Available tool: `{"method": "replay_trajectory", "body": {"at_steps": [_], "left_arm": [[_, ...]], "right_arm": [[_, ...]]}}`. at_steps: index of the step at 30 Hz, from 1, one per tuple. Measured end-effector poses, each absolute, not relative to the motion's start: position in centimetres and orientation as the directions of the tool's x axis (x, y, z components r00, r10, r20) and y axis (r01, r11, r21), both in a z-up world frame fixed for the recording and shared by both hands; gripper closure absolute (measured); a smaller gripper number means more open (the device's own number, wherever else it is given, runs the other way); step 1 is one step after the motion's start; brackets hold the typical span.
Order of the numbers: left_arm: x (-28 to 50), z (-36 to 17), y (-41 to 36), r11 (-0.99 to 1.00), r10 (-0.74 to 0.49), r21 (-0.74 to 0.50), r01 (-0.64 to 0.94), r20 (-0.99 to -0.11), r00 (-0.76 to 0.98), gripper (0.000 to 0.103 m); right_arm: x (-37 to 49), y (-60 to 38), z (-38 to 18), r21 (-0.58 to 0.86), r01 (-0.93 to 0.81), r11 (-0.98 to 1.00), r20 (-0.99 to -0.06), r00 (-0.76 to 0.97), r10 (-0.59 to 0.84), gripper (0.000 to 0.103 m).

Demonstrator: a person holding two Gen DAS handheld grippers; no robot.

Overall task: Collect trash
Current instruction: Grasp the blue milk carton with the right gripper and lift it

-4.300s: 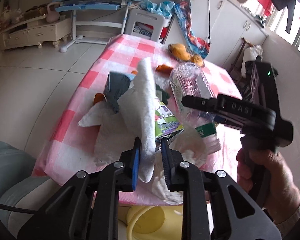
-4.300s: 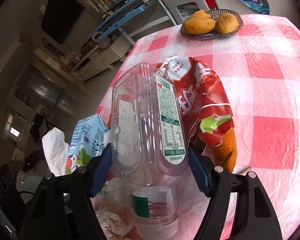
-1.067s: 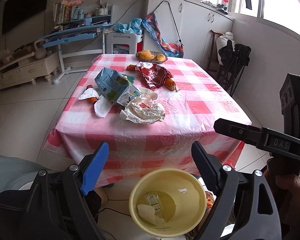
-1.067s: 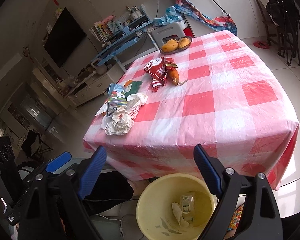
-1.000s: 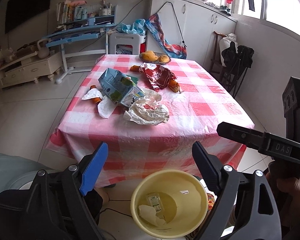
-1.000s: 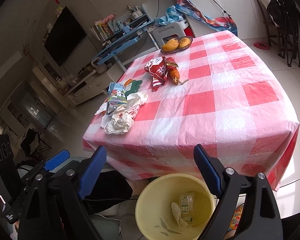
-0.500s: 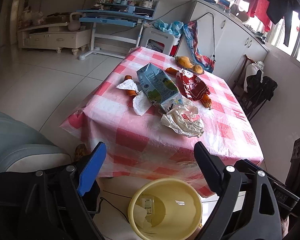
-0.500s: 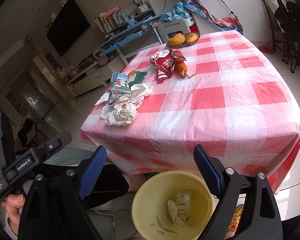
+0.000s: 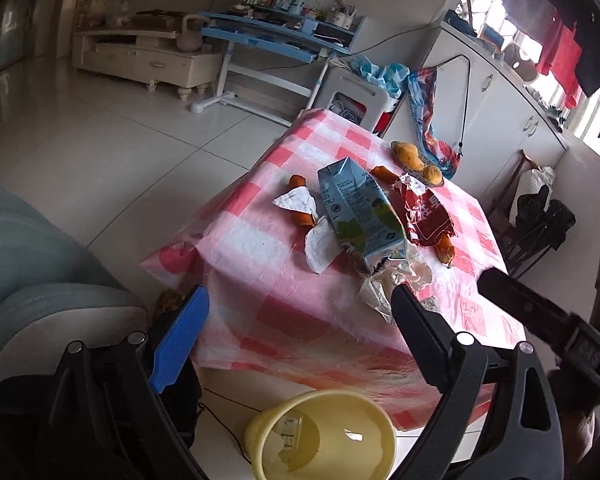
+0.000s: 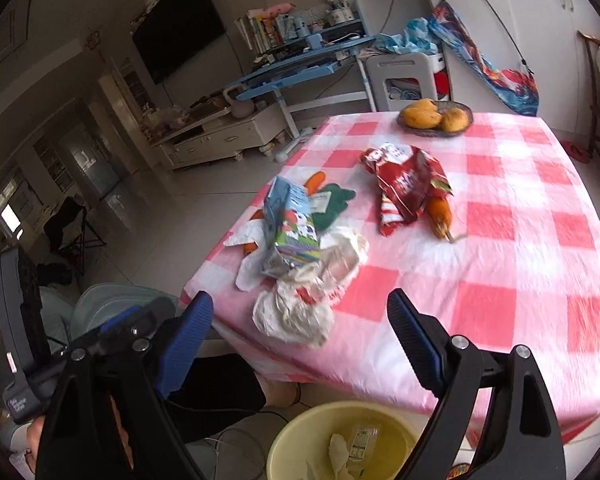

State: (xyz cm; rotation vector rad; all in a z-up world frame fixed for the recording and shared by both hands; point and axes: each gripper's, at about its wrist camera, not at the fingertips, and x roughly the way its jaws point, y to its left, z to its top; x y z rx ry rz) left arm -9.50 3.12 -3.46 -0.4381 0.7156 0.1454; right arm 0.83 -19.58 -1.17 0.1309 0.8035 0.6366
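Left gripper: the left gripper [image 9: 296, 320] hangs off the near corner of the table with its jaws spread wide, nothing between them, tilted down at the table corner and the floor.
Right gripper: the right gripper [image 10: 300, 328] is also wide apart and empty, sitting just off the near table edge and looking along the top.
Bin: a yellow bin [image 9: 384, 436] stands on the floor right under both grippers, against the hanging edge of the pink checked tablecloth [image 9: 260, 248]; it's got a crumpled tissue [image 10: 338, 454] and a clear flattened bottle [image 10: 362, 440] in it already.
Trash left on the table: crumpled white wrapper [image 10: 296, 308] sits closest to the near edge, touching the blue milk carton [image 10: 290, 224] lying on its side behind it. The red snack bag [image 10: 408, 184] is further in, with an orange carrot-looking thing [image 10: 440, 212] poking out beside it.
Other stuff: fruit basket [image 10: 434, 118] at the far edge, well apart from the trash.
Open room: the right half of the tablecloth is bare, and there's open tiled floor to the left of the table.
View differences: only the right wrist view shows the green scrap [image 10: 332, 204] behind the carton and what's inside the bin; the left wrist view shows white paper scraps [image 9: 320, 244] next to the carton, plus the right gripper's black body at its right edge.
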Motion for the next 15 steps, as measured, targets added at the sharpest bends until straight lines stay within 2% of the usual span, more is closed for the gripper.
{"method": "replay_trajectory", "body": {"at_steps": [4,10,15], "left_arm": [[-9.5,-3.8,2.6,0.906,-0.018,-0.327,-0.267,-0.662,0.750,0.014],[-9.4,-4.1,2.6,0.904,-0.030,-0.335,-0.264,-0.668,0.744,0.014],[-9.1,-4.1,3.1,0.894,-0.037,-0.353,-0.275,-0.670,0.741,0.014]], "right_arm": [[4.3,-15.8,-1.5,0.304,-0.535,0.788,-0.666,0.473,0.578,0.019],[8.2,-12.3,-3.3,0.260,-0.545,0.797,-0.743,0.415,0.526,0.028],[10.2,-10.9,-4.8,0.246,-0.530,0.811,-0.787,0.379,0.486,0.032]]}}
